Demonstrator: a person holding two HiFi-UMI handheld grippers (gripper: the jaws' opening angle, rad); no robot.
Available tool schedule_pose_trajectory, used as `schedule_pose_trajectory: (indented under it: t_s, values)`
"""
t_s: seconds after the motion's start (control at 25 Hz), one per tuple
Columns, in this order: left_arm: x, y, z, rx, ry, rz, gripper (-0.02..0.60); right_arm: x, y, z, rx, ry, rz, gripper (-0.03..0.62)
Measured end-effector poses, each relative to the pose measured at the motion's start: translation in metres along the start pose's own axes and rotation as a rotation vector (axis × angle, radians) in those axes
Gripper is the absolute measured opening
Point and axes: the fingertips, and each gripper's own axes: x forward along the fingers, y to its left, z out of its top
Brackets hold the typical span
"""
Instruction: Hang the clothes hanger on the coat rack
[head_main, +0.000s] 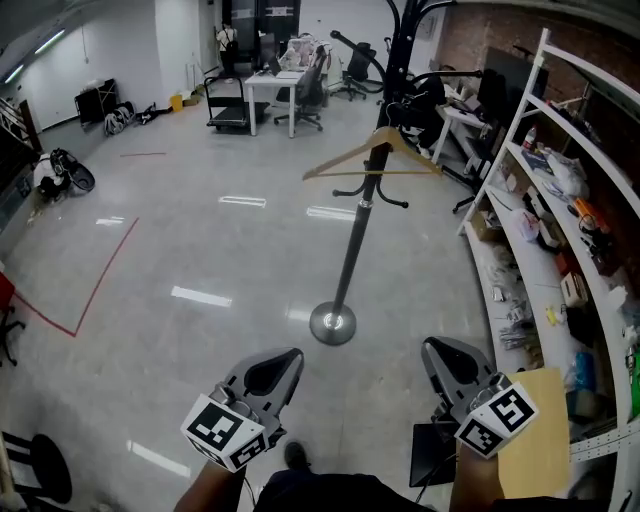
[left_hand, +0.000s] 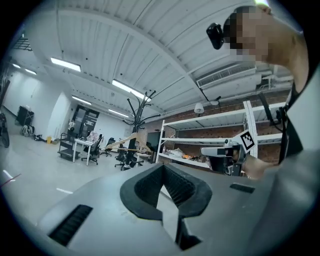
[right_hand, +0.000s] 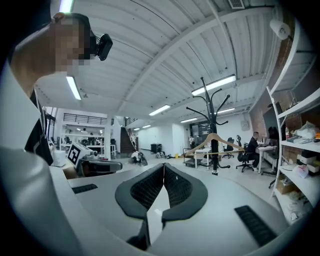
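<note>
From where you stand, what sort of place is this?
Probably an open office or workshop: a desk with chairs at the back, cluttered shelves on the right, and a coat rack holding a hanger.

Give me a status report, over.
Left gripper shut, empty. Right gripper shut, empty. Hanger hanging on coat rack. Nothing in the way.

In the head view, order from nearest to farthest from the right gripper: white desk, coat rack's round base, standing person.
1. Coat rack's round base, centre floor.
2. White desk, far behind it.
3. Standing person, back wall.
</note>
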Motion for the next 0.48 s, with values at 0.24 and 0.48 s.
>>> schedule_pose_trajectory:
  t_s: [0.24, 0.48]
  values:
    - [-0.028, -0.068, -0.003, 0.131, 0.01, 0.013, 0.0, -0.07, 0.029, 0.0, 0.001, -0.044, 0.025, 0.009]
    - [-0.039, -0.145, -0.016, 0.046, 0.027, 0.003, 0.0, -0.151, 0.035, -0.028, 0.069, -0.005, 0.053, 0.009]
